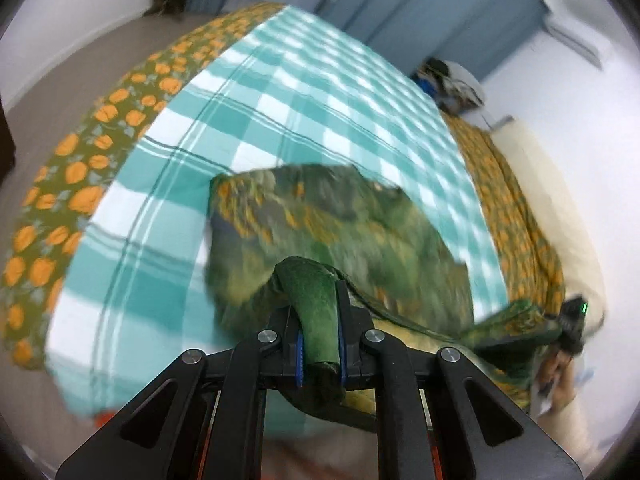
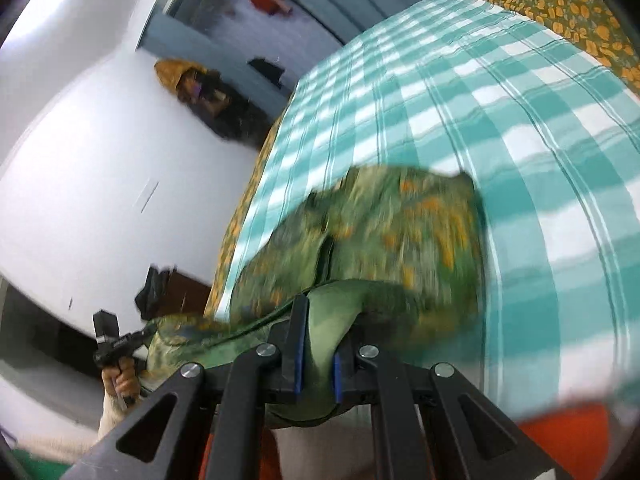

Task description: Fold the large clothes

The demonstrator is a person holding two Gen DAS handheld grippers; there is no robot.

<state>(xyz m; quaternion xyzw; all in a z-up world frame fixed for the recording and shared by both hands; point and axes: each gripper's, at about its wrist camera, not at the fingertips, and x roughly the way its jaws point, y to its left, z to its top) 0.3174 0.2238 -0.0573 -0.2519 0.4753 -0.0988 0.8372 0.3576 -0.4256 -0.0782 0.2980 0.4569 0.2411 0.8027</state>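
A large green garment with orange print (image 1: pixel 320 220) lies partly on the teal and white checked sheet (image 1: pixel 172 168), its near edge lifted between both grippers. My left gripper (image 1: pixel 318 300) is shut on a bunched green corner of it. My right gripper (image 2: pixel 320 320) is shut on the other green corner (image 2: pixel 336 312), and the garment (image 2: pixel 392 232) spreads ahead of it over the checked sheet (image 2: pixel 520 128). The right gripper also shows at the right of the left wrist view (image 1: pixel 572 320); the left one shows at the lower left of the right wrist view (image 2: pixel 116 344). The frames are motion-blurred.
A green bedcover with orange flowers (image 1: pixel 80 168) lies under the checked sheet. A cream pillow (image 1: pixel 560 200) lies along the bed's right side. Blue doors (image 1: pixel 420 8), white walls and a pile of clothes (image 2: pixel 208 96) stand beyond the bed.
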